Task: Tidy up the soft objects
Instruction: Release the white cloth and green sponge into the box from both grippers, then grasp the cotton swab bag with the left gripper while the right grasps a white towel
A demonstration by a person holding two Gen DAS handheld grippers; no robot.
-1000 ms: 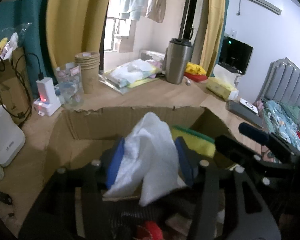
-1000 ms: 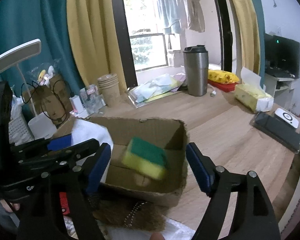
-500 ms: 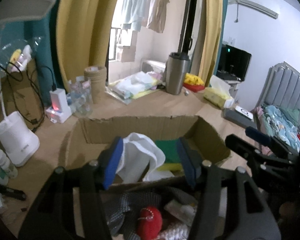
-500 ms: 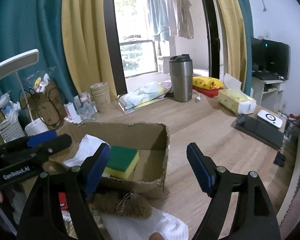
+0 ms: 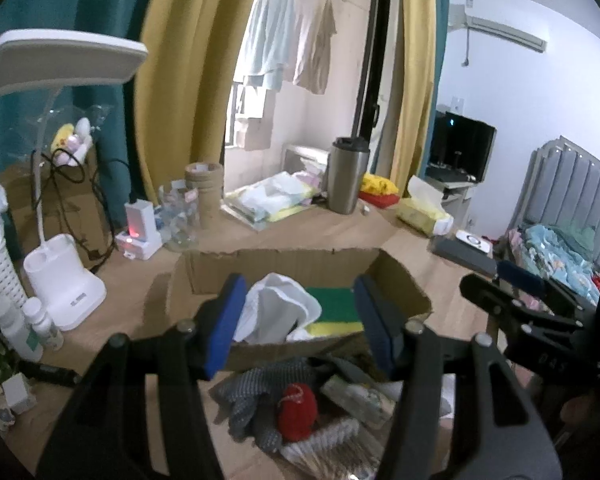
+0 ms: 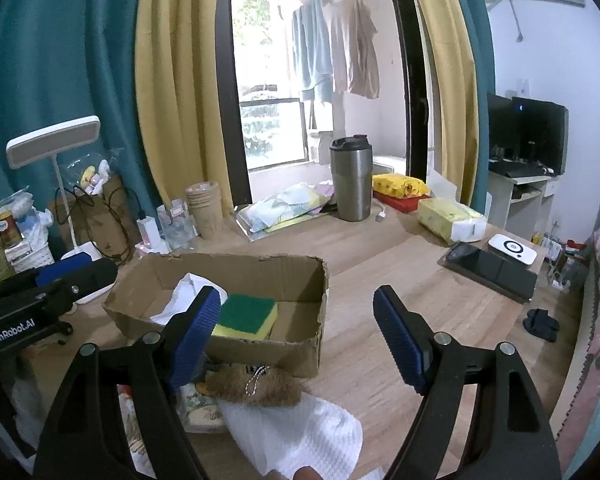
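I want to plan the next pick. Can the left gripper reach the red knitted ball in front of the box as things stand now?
Probably yes. The left gripper is open and empty, and the red knitted ball lies uncovered just below it, on the near side of the cardboard box. Only the grey glove crowds it.

Ahead, a daylit window (image 6: 276,120) between yellow curtains (image 6: 176,92) and teal curtains (image 6: 56,60); right, a white wall (image 6: 540,52).

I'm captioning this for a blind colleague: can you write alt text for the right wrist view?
An open, empty right tool hangs above a wooden table, looking at a torn cardboard box that holds a green-and-yellow sponge and a white cloth. More soft things lie in front of the box, among them a white waffle towel and a brown furry item.
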